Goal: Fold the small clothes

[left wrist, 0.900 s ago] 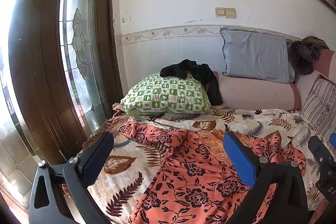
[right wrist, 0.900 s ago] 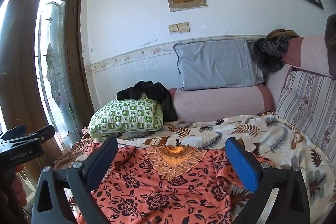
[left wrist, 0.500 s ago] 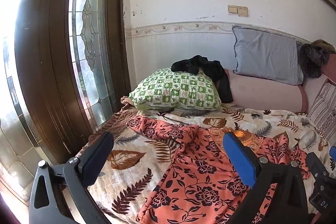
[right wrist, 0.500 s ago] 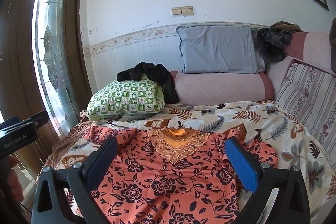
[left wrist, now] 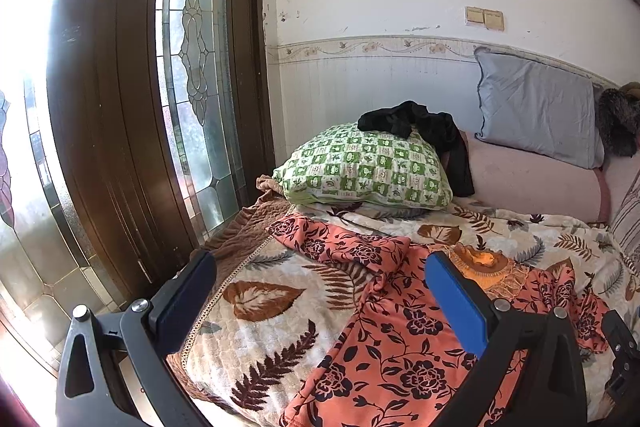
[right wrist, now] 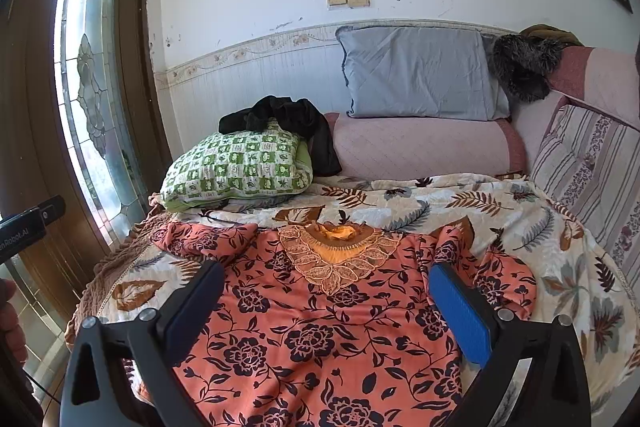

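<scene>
Both wrist cams sit low at bed foot facing headboard wall, left one offset doorward; shared: green checked pillow (left wrist: 366, 169) (right wrist: 238, 167), floral top (left wrist: 400, 339) (right wrist: 320, 327).

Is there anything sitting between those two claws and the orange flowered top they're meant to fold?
Nothing visible. The orange flowered top lies spread on the leaf-print blanket, right under the open left claw and open right claw. The green checked pillow sits farther back, clear of it.

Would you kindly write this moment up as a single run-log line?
stage: pre-grasp | left gripper: open, empty | right gripper: open, empty | floral top: flat on leaf-print blanket, unfolded, neckline toward pillows
</scene>
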Demonstrator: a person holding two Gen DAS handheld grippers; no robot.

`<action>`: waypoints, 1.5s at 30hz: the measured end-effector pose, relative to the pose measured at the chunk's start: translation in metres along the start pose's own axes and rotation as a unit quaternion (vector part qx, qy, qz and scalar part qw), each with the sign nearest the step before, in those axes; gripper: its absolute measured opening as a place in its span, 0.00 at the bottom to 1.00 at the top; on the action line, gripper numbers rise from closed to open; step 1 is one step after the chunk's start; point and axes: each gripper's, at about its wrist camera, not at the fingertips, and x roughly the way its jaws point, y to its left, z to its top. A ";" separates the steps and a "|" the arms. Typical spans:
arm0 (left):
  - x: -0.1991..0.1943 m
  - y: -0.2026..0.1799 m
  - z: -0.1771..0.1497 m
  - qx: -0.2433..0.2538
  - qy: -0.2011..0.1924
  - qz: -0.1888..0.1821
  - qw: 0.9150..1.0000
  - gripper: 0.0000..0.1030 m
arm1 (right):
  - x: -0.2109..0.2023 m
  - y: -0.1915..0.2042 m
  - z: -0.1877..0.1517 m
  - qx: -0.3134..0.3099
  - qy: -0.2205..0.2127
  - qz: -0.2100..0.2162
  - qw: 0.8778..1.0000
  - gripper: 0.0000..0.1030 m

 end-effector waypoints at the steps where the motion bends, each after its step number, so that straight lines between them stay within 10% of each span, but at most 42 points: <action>1: 0.000 0.000 0.000 0.000 0.001 0.000 1.000 1.00 | 0.000 0.000 0.000 0.000 0.001 0.000 1.000 1.00; 45: -0.005 -0.057 -0.007 0.055 0.017 -0.024 0.998 1.00 | 0.010 -0.051 -0.008 0.063 0.016 -0.009 0.998 1.00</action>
